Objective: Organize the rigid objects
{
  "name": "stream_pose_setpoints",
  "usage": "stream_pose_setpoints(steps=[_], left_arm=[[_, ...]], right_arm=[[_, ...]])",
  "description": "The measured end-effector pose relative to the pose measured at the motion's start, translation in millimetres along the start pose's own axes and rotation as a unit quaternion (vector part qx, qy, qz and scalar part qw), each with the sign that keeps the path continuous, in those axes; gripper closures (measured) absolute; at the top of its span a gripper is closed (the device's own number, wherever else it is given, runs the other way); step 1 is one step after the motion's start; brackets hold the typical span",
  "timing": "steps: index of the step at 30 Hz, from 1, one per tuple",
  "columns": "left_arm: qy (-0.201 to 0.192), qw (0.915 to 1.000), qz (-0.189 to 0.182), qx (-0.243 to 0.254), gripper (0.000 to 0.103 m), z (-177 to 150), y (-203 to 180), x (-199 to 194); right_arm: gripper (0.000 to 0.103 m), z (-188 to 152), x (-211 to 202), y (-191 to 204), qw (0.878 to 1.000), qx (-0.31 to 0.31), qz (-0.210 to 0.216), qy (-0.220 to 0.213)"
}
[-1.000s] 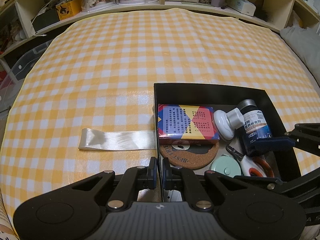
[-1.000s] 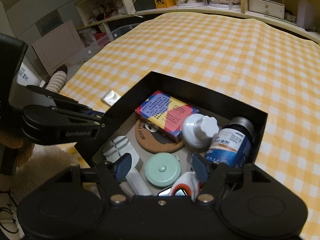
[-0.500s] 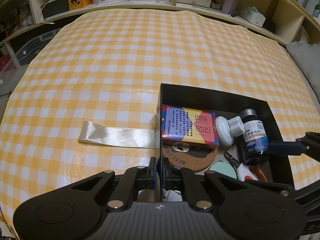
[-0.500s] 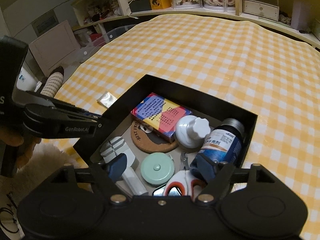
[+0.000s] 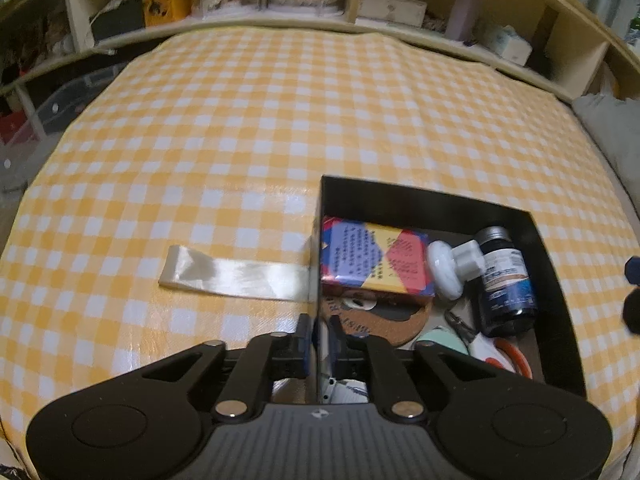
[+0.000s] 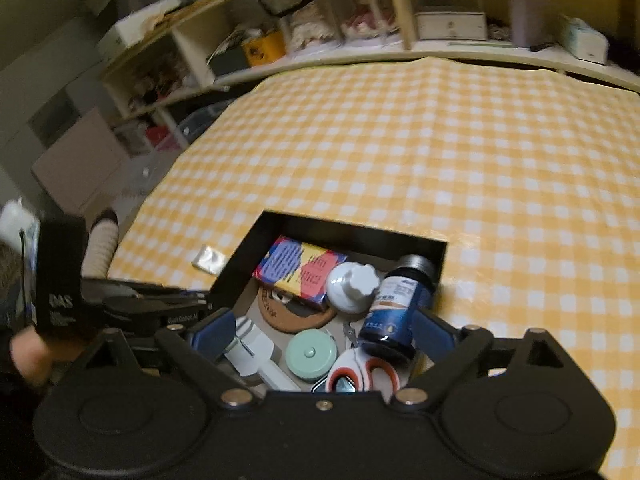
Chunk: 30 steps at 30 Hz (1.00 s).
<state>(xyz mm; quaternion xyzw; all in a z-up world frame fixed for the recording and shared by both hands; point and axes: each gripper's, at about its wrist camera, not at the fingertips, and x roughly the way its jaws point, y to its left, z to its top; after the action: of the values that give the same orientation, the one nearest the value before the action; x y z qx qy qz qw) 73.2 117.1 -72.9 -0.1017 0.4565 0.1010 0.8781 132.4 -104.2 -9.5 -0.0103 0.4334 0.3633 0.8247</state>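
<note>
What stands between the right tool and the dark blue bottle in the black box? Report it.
Nothing visible does. The right tool hangs over the black box with its jaws opening, and the dark blue bottle lies uncovered just ahead of it. A white knobbed cap rests against the bottle's side, and red-handled scissors lie near its base.

My left wrist camera looks steeply down over the black box's (image 5: 436, 196) left wall; my right looks from its near edge toward eleven o'clock. Both share its contents, close.
</note>
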Motion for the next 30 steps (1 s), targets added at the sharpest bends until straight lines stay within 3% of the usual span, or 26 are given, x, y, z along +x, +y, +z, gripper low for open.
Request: stream_pose_setpoints(steps=[2, 6, 11, 13, 17, 20, 30], left_arm=[[-0.011, 0.9999, -0.006, 0.002, 0.065, 5, -7, -5], [-0.038, 0.9992, -0.012, -0.004, 0.049, 3, -9, -23], [-0.077, 0.9969, -0.01, -0.009, 0.018, -3, -16, -55], [-0.102, 0.9947, -0.016, -0.009, 0.011, -6, -21, -71], [-0.137, 0.9901, -0.022, -0.02, 0.004, -16, -30, -96], [-0.156, 0.9872, -0.026, -0.019, 0.002, -26, -36, -113], [-0.2, 0.9797, -0.013, -0.009, 0.0, -60, -42, -166]], right_arm=[[0.007, -2, -11, -3, 1.0, 0.007, -0.003, -0.017], [0.006, -9, -34, -4, 0.999, 0.013, -0.026, -0.046], [0.006, -24, -62, -8, 0.995, 0.034, -0.043, -0.087], [0.006, -30, -72, -10, 0.993, 0.045, -0.046, -0.099], [0.006, -45, -88, -9, 0.99, 0.05, -0.062, -0.116], [0.0, -56, -96, -8, 0.988, 0.055, -0.071, -0.124], [0.0, -89, -123, 7, 0.982, 0.028, -0.097, -0.16]])
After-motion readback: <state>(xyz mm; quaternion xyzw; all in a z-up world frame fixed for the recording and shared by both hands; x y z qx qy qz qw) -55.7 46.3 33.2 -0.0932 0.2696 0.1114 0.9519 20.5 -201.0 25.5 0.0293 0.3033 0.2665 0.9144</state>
